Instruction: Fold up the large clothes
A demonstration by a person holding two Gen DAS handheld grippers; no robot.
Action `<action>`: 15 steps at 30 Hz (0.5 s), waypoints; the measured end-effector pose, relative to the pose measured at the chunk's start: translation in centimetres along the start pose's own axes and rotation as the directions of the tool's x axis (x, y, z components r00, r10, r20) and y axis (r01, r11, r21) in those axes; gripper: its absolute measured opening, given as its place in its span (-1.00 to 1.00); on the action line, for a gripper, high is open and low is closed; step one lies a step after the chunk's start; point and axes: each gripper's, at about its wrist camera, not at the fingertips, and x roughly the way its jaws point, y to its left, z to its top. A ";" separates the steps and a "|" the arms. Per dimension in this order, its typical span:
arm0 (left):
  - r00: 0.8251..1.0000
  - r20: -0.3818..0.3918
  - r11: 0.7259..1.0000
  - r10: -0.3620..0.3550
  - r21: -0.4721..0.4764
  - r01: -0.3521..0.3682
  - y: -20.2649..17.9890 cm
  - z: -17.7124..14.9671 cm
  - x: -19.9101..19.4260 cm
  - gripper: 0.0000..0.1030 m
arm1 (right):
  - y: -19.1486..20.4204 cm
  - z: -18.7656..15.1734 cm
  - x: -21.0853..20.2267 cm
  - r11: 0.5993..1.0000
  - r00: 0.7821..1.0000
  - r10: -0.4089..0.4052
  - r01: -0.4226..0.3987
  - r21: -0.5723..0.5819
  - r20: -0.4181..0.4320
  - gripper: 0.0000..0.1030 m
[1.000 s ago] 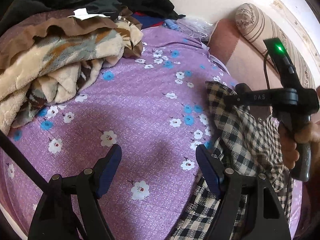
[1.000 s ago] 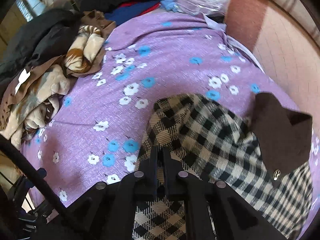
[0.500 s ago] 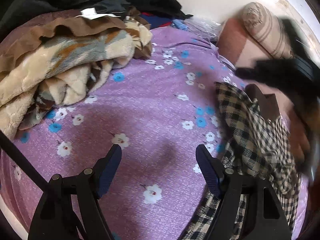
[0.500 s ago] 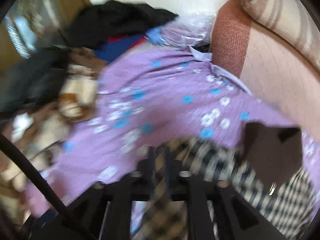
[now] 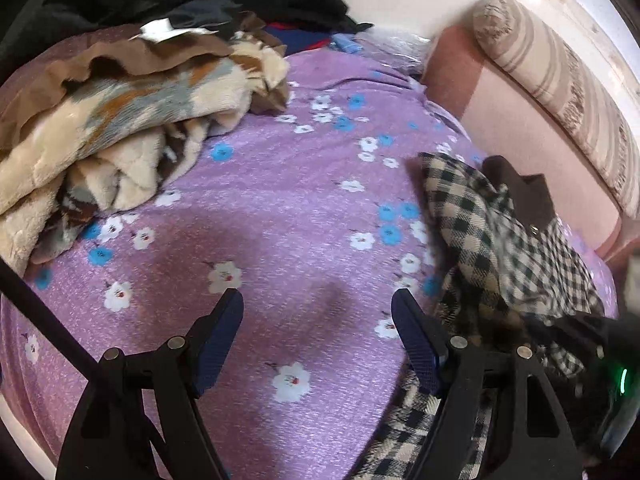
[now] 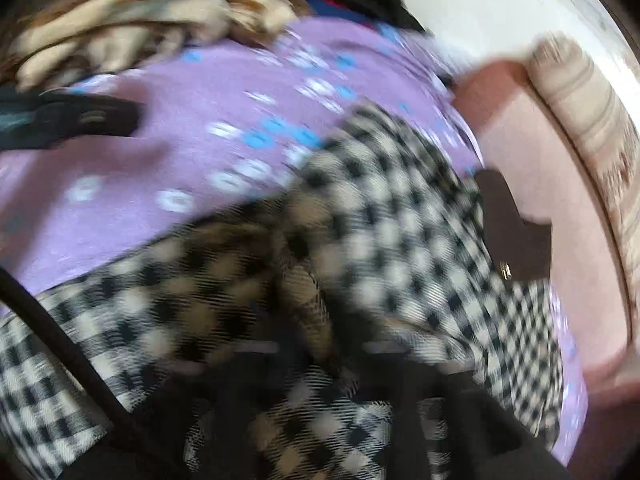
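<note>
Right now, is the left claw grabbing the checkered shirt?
No, the left claw is wide open over the purple flowered sheet, with the checkered shirt lying off to its side.

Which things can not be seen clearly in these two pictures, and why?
- Right gripper, right wrist view: motion blur and checked garment folds cover its fingertips; grip unclear.
- Right gripper, left wrist view: only a blurred edge at the frame's right border.
- Garment's lower part, left wrist view: hidden behind the open left gripper.
- Garment's brown patch clasp: too small.
</note>
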 end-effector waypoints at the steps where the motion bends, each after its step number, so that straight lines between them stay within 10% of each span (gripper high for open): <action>1: 1.000 0.006 1.000 -0.010 0.008 0.010 -0.2 0.0 -0.1 0.46 | -1.9 0.1 -0.4 0.991 0.997 0.075 -0.076 0.106 0.018 -0.87; 8: 0.992 0.007 0.989 -0.128 0.070 0.127 -3.1 -0.2 0.4 0.46 | -9.0 0.2 -5.4 0.890 0.966 0.184 -0.243 0.385 0.184 -0.90; 15: 0.986 0.041 0.970 -0.161 0.189 0.151 -8.2 -1.2 1.6 0.47 | -10.5 0.5 -7.5 0.849 0.949 0.238 -0.305 0.430 0.205 -0.89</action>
